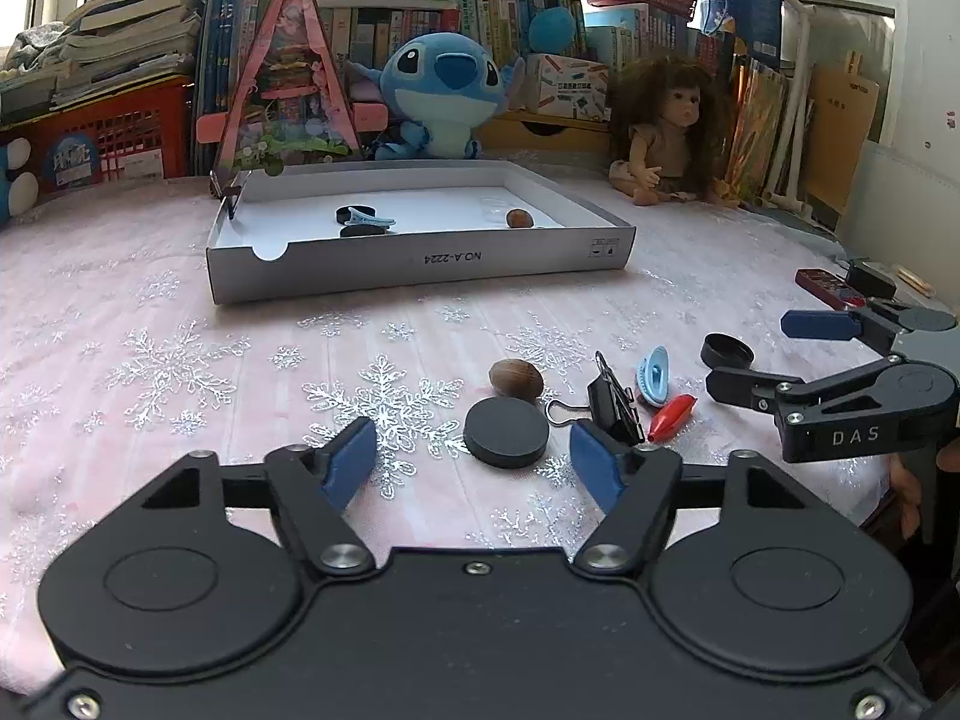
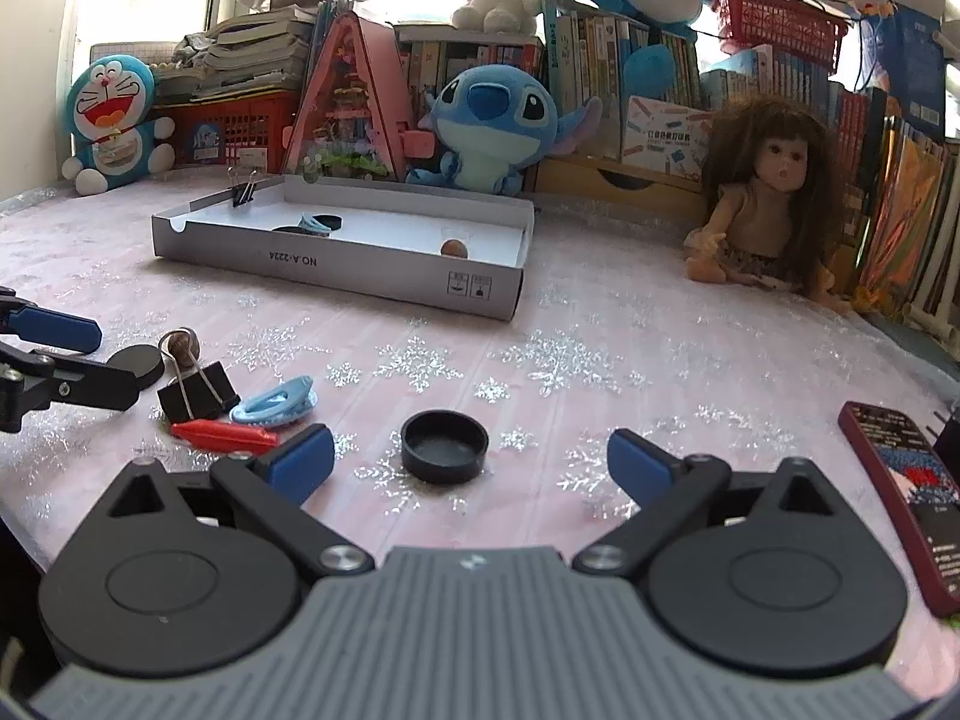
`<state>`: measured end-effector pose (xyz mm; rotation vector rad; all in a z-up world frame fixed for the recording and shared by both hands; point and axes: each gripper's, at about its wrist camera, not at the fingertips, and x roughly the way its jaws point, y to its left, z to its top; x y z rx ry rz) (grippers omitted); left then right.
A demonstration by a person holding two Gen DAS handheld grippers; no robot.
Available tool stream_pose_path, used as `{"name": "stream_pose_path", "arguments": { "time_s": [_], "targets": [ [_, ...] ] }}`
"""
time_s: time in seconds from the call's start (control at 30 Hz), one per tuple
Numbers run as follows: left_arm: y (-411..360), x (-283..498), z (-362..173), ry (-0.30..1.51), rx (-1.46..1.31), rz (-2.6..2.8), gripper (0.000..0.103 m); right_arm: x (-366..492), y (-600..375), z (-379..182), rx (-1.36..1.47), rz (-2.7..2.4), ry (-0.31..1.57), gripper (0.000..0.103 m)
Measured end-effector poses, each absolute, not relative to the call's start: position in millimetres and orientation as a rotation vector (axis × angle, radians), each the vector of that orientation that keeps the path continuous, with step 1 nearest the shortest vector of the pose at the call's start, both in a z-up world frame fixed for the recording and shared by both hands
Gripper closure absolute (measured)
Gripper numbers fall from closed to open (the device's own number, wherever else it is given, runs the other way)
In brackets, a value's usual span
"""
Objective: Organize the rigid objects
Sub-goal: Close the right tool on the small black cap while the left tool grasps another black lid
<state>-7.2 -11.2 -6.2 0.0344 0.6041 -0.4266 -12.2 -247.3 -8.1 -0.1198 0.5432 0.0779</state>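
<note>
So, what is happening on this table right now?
A person is sorting small items into a white box with two hand-held tools. The left tool stands open around a flat black disc, not gripping it. The right tool stands open around a black cap. A nut, a binder clip, a blue hair clip and a red piece wait on the cloth.

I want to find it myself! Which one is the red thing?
Look at the pink snowflake tablecloth, in front of the white box. In the little pile there, beside the blue hair clip and black binder clip, lies the red clip: the pile's only red piece.
</note>
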Motion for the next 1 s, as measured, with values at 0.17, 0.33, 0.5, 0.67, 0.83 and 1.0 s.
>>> {"name": "stream_pose_path", "arguments": {
  "time_s": [0.17, 0.33, 0.5, 0.67, 0.83, 1.0],
  "targets": [
    [-11.3, -7.2, -6.1, 0.601, 0.041, -0.417, 0.051, -11.4, -247.6, -9.4, -0.093, 0.082, 0.557, 0.004],
    [-13.5, -8.8, -6.7, 0.599, 0.055, -0.421, 0.061, -12.2, -246.0, -10.0, -0.08, 0.098, 0.567, 0.012],
    [-15.8, -8.4, -6.1, 0.603, 0.066, -0.427, 0.066, -15.5, -243.0, -9.6, -0.076, 0.124, 0.56, 0.03],
    [-15.3, -7.2, -5.2, 0.604, 0.057, -0.421, 0.074, -16.3, -239.4, -8.0, -0.076, 0.144, 0.56, 0.051],
    [-14.4, -7.2, -5.1, 0.605, 0.051, -0.422, 0.075, -16.6, -237.3, -6.6, -0.08, 0.142, 0.557, 0.067],
    [-13.8, -6.8, -1.0, 0.592, 0.046, -0.42, 0.075, -16.1, -237.1, -4.6, -0.08, 0.145, 0.55, 0.068]
  ]
}}
